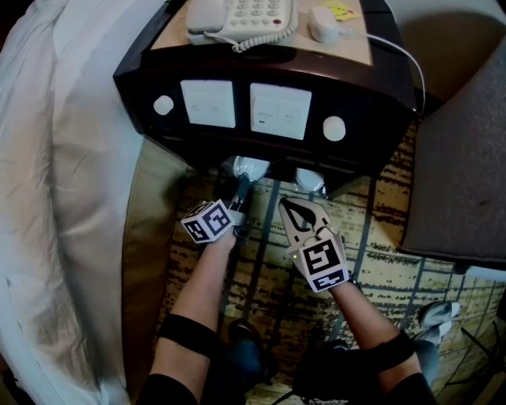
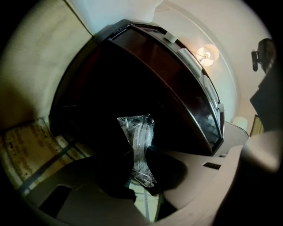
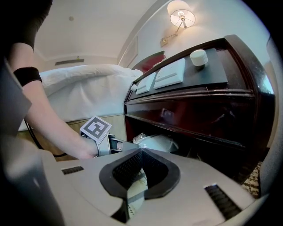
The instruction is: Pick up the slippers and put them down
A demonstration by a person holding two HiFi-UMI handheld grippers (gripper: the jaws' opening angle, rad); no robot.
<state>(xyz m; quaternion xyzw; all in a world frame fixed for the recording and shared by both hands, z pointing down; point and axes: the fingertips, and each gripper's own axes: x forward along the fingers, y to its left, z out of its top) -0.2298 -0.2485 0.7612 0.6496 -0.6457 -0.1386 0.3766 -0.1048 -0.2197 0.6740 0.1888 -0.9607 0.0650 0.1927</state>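
While one wrapped slipper pack (image 1: 251,168) is pinched by the left gripper (image 1: 240,188), the right gripper (image 1: 287,206) is held shut and empty.
At far left a white bed (image 1: 63,158) is seen beside the dark nightstand (image 1: 261,71), on whose top a telephone (image 1: 241,17) stands. At the front edge of the nightstand's lower recess, the left gripper's jaws are closed almost together on the clear-wrapped slipper pack. A second pack (image 1: 310,180) lies just to its right, untouched. The right gripper is held above the patterned carpet (image 1: 379,269), pads meeting with nothing between them.
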